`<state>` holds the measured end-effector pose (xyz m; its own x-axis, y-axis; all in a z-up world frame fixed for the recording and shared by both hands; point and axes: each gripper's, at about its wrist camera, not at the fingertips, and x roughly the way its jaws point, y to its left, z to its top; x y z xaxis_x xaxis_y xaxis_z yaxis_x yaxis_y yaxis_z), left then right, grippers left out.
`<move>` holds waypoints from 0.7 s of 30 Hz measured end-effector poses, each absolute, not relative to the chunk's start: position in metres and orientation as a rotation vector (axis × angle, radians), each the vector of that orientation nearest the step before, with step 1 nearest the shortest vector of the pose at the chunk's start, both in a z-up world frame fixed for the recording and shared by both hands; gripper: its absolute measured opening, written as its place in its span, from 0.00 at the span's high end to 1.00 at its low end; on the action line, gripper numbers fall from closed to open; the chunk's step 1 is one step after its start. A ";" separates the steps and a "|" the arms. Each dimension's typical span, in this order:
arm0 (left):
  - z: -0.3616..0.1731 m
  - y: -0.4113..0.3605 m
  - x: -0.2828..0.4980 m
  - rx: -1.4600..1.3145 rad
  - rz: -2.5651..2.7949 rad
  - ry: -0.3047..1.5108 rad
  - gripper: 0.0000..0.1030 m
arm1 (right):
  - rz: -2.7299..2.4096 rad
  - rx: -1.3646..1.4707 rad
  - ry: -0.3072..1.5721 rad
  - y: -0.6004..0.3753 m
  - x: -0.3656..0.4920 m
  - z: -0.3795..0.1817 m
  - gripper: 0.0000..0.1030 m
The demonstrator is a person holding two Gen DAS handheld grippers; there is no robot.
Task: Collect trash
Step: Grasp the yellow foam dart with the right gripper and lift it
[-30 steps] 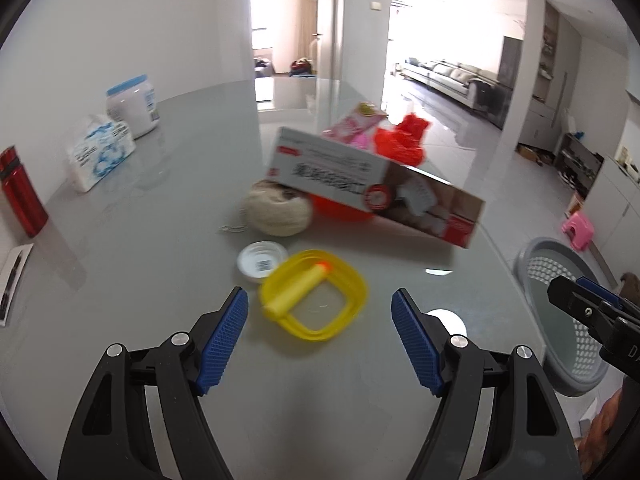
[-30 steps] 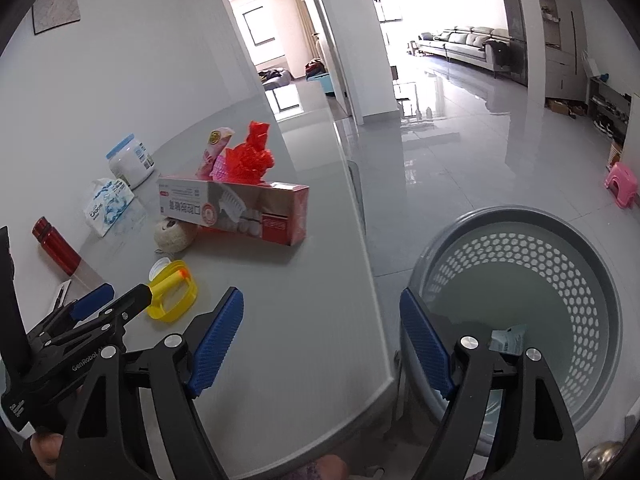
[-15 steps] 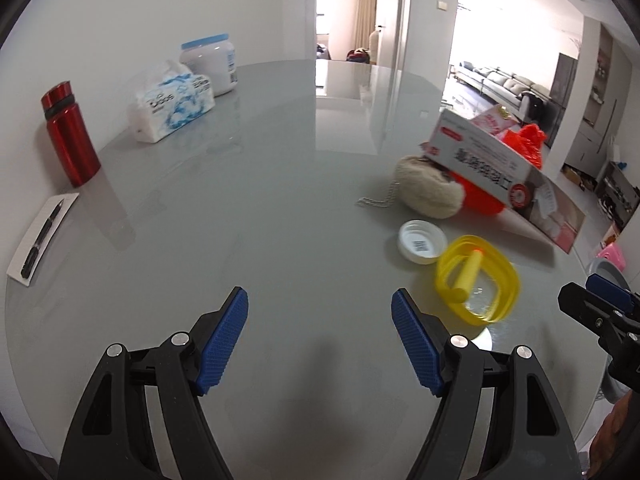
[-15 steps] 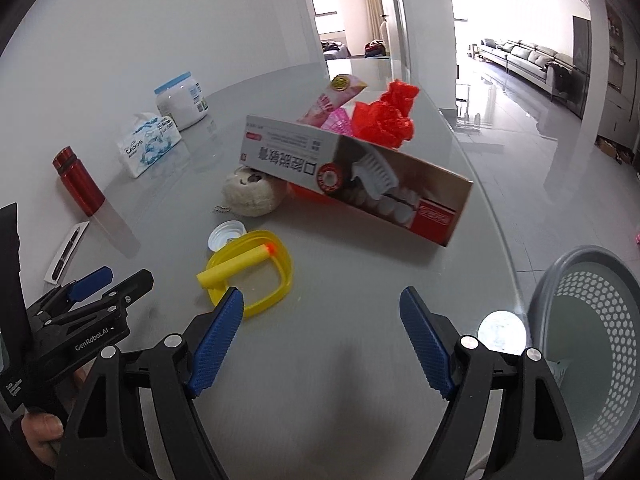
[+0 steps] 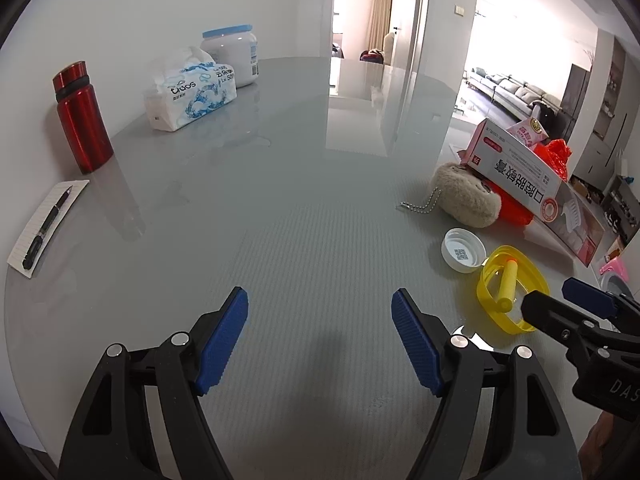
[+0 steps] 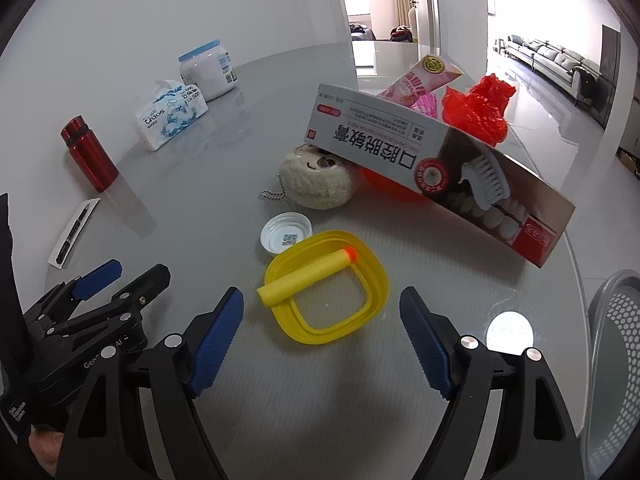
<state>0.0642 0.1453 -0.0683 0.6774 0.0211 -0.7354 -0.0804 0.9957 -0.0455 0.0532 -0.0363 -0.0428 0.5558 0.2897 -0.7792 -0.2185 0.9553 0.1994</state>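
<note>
Nearly all remains: both the left claw (image 5: 318, 338) and right claw (image 6: 320, 336) gape empty, and the yellow lid (image 6: 326, 286), foam dart (image 6: 306, 276), white cap (image 6: 286, 235) and toothpaste box (image 6: 432, 168) clutter the tabletop (image 6: 240, 184) at twelve o'clock, outside the basket (image 6: 612, 360).

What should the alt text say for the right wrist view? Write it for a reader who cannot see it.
The open right gripper hovers above a grey table, facing a yellow plastic ring with a yellow foam dart lying across it. Behind sit a white bottle cap, a plush keychain and a tilted toothpaste box; a perforated grey basket stands at right.
</note>
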 end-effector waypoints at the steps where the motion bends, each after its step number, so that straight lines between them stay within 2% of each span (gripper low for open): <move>1: -0.069 0.146 0.065 -0.078 0.056 0.826 0.29 | 0.303 0.086 0.942 -0.034 0.055 -0.043 0.25; 10: -0.074 0.148 0.064 -0.101 0.032 0.834 0.29 | 0.294 0.159 0.991 -0.027 0.072 -0.050 0.27; 21: -0.075 0.149 0.062 -0.117 0.019 0.832 0.29 | 0.257 0.186 1.033 -0.027 0.083 -0.059 0.52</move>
<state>0.0616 0.1492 -0.0751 0.6738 -0.0292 -0.7383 -0.0629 0.9933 -0.0967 0.0833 -0.0269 -0.0591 0.4869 0.2968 -0.8215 -0.1228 0.9544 0.2721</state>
